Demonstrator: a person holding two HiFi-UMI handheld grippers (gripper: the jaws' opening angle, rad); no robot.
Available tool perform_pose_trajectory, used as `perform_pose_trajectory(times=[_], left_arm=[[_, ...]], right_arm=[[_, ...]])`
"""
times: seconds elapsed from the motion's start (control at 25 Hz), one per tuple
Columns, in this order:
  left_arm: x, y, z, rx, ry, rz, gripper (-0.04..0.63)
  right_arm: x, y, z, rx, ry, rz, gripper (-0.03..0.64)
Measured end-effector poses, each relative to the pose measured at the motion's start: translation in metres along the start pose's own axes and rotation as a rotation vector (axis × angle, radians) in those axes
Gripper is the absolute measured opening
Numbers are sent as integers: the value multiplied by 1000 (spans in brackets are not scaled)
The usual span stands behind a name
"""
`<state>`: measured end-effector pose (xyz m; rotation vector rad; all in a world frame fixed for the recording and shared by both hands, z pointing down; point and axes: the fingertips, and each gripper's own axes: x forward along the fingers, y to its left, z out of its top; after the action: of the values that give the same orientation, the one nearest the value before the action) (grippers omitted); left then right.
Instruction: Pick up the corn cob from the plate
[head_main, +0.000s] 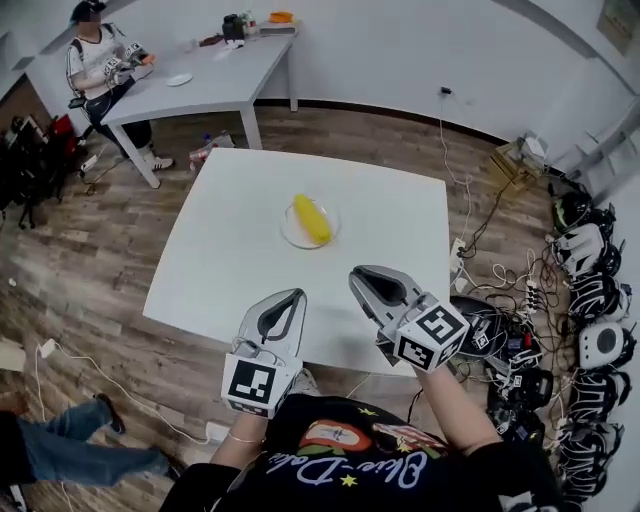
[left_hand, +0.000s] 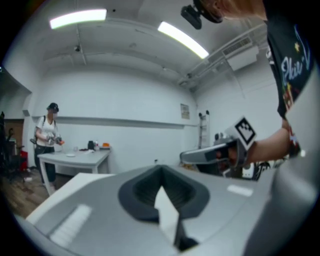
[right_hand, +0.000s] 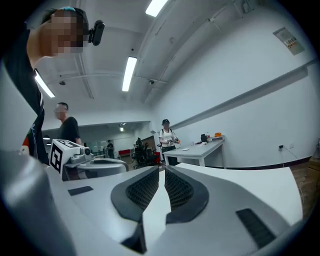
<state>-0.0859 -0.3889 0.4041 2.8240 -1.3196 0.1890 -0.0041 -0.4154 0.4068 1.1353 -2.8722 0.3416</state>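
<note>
A yellow corn cob (head_main: 311, 219) lies on a clear glass plate (head_main: 289, 236) near the middle of the white table (head_main: 230, 250). Both grippers hover over the table's near edge, short of the plate, pointing toward it. My left gripper (head_main: 297, 294) is shut with nothing between its jaws. To its right, my right gripper (head_main: 355, 273) is also shut and empty. In the left gripper view the shut left gripper (left_hand: 161, 171) points over the tabletop, with the right gripper (left_hand: 215, 152) beside it. The right gripper view shows the closed right gripper (right_hand: 162, 168) and the left gripper (right_hand: 95, 162). Neither gripper view shows the corn.
A second white table (head_main: 215, 80) stands at the back left with a person (head_main: 105, 70) at it. Cables and several headsets (head_main: 585, 300) crowd the floor at the right. Someone's leg (head_main: 70, 450) lies at the bottom left on the wood floor.
</note>
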Motion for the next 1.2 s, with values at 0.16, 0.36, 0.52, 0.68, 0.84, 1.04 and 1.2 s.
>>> perform_pose_trajectory(times=[0.16,0.36,0.52,0.68,0.84,1.04,1.2], left_arm=[[37,61,5,-9,2,-82,0],[73,118,-6,-50,34,-127,1],[93,146,-17,-97,57,-154,0],[105,162,-29,-137,79,-170,0],[115,176,-36,-171,88,-178,1],[120,185,-44,-206,97,-190,0],[123,187,-50,-228,112,-188,1]], right_arm=[[86,-39,-4,-34,103,-52,18],[170,-97,-28,-53,268,-134,100],[217,-138,-70,-51,461,-196,168],[233,-165,-112,-11,635,-227,256],[243,-175,-138,-15,754,-222,267],[252,-176,-163,-12,852,-217,268],[255,-179,-164,-18,868,-226,268]])
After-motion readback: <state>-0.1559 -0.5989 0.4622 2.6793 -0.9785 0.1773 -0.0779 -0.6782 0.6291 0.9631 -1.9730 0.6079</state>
